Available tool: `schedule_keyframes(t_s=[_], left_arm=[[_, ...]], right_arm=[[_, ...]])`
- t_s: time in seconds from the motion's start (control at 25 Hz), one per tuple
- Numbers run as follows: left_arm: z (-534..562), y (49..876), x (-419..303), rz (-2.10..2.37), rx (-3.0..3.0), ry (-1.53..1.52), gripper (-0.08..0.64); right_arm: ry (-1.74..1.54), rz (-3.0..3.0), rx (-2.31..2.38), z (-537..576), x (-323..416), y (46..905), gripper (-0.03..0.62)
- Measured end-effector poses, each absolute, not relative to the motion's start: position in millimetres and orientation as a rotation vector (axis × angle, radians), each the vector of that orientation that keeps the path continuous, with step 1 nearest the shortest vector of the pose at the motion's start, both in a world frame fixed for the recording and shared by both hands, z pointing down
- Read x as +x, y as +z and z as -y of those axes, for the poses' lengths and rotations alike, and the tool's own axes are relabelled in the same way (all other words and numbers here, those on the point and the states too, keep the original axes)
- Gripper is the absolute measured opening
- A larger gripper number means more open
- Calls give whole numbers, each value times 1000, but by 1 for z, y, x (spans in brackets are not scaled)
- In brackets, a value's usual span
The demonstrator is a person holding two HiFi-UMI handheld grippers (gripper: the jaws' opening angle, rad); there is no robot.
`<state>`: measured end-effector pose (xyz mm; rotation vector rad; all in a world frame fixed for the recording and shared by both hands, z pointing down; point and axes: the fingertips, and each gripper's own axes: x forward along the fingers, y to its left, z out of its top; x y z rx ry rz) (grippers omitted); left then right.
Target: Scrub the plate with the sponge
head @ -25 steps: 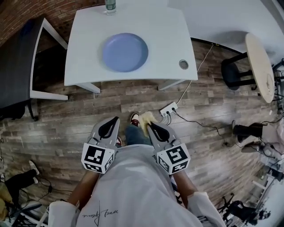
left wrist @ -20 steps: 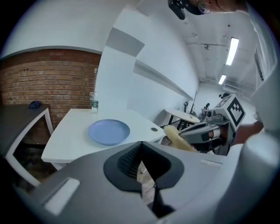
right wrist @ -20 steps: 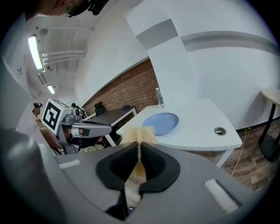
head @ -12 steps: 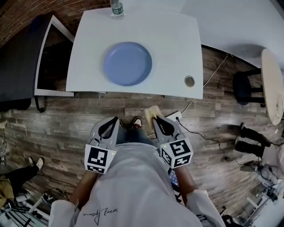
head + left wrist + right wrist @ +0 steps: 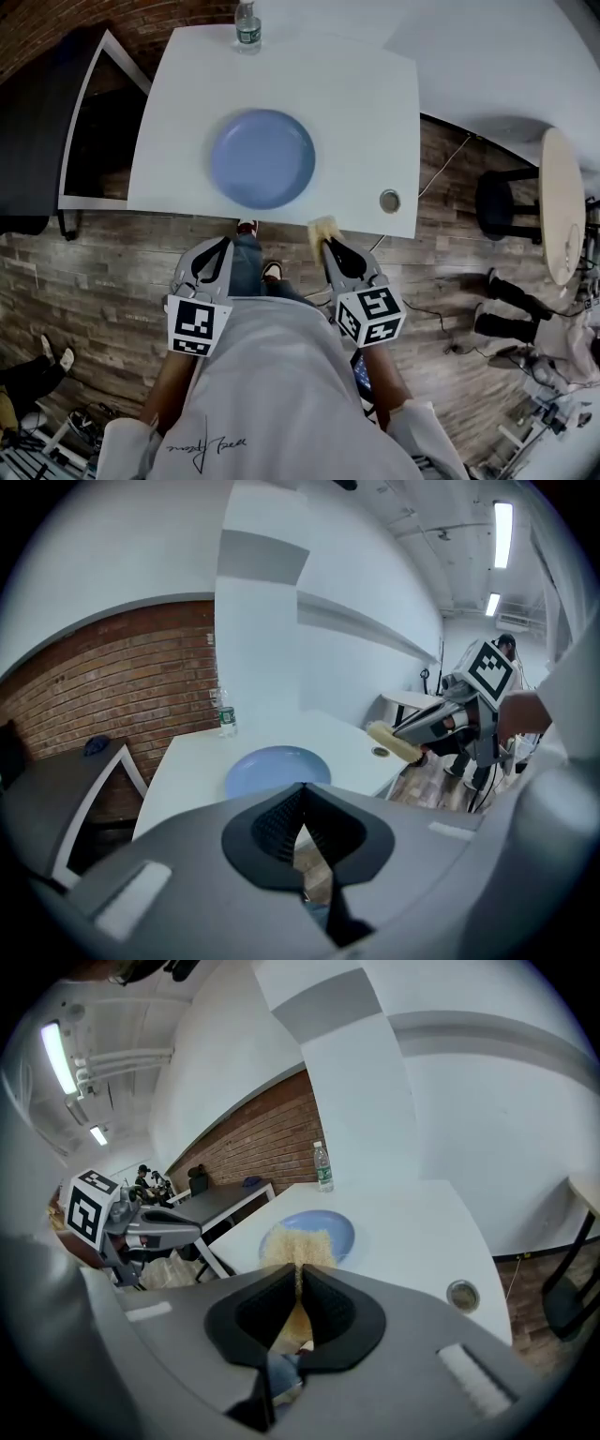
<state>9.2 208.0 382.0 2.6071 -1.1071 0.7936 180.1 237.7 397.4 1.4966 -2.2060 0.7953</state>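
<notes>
Plate (image 5: 262,157) lies flat on the counter (image 5: 375,94), ahead-left of the right tongs (image 5: 329,246), which pinch the sponge (image 5: 322,229) at the counter's near edge; left tongs (image 5: 221,246) pressed together, empty, just short of it.

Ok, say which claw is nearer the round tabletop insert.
Right. In the head view the right claw, holding the sponge, is just lower left of the insert; the left claw is far to its left, below the plate.

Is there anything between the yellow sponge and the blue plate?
No. Only bare white table lies between the sponge and the plate; the head view shows it best.
</notes>
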Motion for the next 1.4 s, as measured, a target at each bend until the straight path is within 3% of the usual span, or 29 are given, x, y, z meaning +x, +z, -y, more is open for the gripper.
schedule_keyframes(t_s=[0.28, 0.84, 1.24, 1.4], left_arm=[[-139, 391, -9, 1094, 2542, 758, 15], [-37, 443, -25, 909, 2510, 846, 31], [-4, 499, -17, 782, 2388, 917, 129], [5, 510, -13, 746, 2328, 908, 138]], right_arm=[[713, 2184, 1579, -186, 185, 383, 25], [715, 1947, 1508, -108, 176, 433, 25], [687, 1758, 1349, -84, 187, 479, 25], [689, 1735, 1319, -82, 188, 486, 25]])
